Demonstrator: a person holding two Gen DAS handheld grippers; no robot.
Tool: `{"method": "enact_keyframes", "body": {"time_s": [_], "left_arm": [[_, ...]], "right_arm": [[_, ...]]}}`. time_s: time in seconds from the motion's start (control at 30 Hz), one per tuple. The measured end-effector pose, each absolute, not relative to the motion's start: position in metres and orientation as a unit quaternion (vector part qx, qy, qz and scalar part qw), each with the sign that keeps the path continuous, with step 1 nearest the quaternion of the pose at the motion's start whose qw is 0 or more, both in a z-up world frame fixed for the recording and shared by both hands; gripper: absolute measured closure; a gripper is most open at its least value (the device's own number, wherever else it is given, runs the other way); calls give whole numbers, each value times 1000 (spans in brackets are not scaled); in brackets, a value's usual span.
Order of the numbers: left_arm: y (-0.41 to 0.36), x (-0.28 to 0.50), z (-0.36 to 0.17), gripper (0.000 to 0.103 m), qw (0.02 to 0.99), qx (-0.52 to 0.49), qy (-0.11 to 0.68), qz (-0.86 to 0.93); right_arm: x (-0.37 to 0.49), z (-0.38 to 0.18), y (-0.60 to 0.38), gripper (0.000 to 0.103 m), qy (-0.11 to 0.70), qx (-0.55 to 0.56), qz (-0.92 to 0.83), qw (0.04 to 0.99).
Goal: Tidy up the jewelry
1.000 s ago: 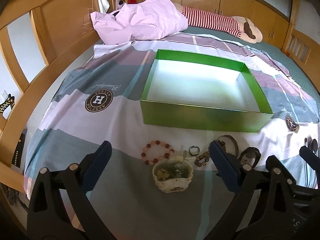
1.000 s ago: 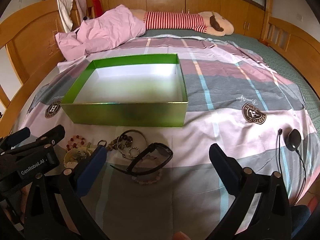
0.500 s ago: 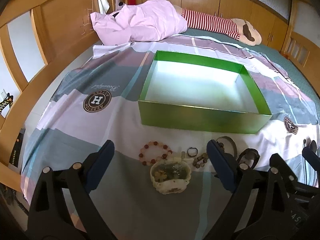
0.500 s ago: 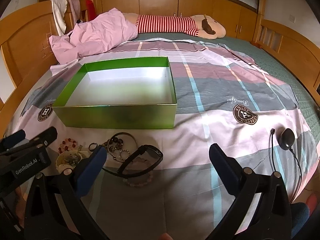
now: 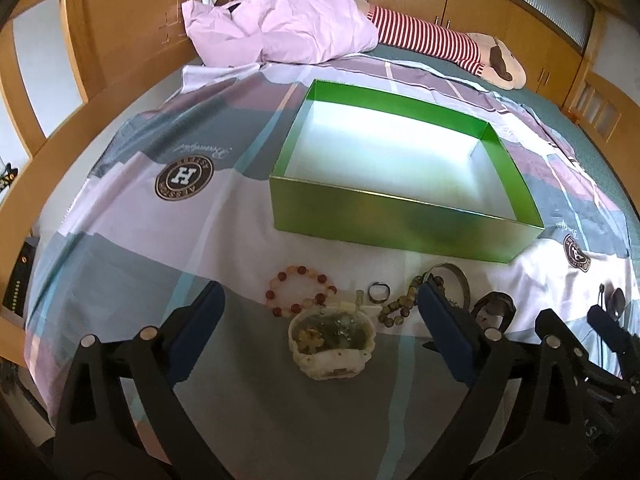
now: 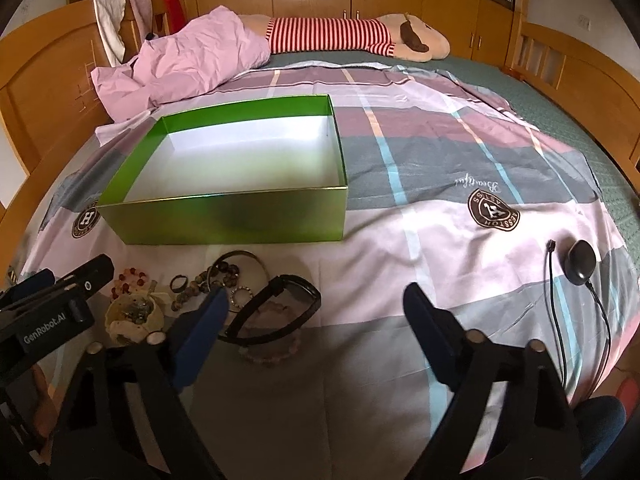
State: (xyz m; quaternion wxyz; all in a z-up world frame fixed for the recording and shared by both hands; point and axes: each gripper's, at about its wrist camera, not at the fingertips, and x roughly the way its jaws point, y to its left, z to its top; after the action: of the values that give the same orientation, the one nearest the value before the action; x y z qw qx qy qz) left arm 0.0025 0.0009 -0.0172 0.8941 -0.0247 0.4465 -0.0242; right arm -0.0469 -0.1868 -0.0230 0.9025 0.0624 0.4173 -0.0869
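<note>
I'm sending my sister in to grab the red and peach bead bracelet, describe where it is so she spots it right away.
Find the big open green box on the bed; a small cluster of jewelry lies on the sheet just in front of its near wall. The bead bracelet is at the cluster's left end, just behind the cream shell-shaped dish. It alone is a ring of alternating red and pale peach round beads; the beads nearby are brown.

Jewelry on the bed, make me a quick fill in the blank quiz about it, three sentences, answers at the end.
1. The green box on the bedspread holds ____ so far.
2. The red-and-pink bead bracelet lies on the bedspread, ____ the box.
3. The jaws of the left gripper and the right gripper both stand ____, and neither holds anything.

Missing words: nothing; outside; open
</note>
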Motion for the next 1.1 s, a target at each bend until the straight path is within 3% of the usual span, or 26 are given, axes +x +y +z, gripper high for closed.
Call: {"method": "enact_keyframes", "body": {"time_s": [0.13, 0.23, 0.5, 0.6, 0.63, 1.1], "left_arm": [[-5, 3, -20, 7, 893, -1, 449, -21], [-9, 2, -22, 7, 892, 7, 451, -24], [-15, 4, -31, 4, 882, 20, 470, -35], [-15, 5, -36, 4, 877, 21, 478, -37], [-15, 6, -38, 4, 876, 18, 481, -40], [35, 24, -30, 5, 889, -39, 456, -21]], "right_arm": [[-47, -27, -190, 50, 423, 68, -93, 899], [-46, -30, -192, 58, 430, 66, -94, 896], [-43, -37, -193, 57, 447, 70, -88, 887], [-43, -38, -195, 41, 445, 72, -93, 888], [-43, -38, -196, 40, 445, 71, -93, 888], [-31, -37, -210, 40, 453, 71, -95, 883]]}}
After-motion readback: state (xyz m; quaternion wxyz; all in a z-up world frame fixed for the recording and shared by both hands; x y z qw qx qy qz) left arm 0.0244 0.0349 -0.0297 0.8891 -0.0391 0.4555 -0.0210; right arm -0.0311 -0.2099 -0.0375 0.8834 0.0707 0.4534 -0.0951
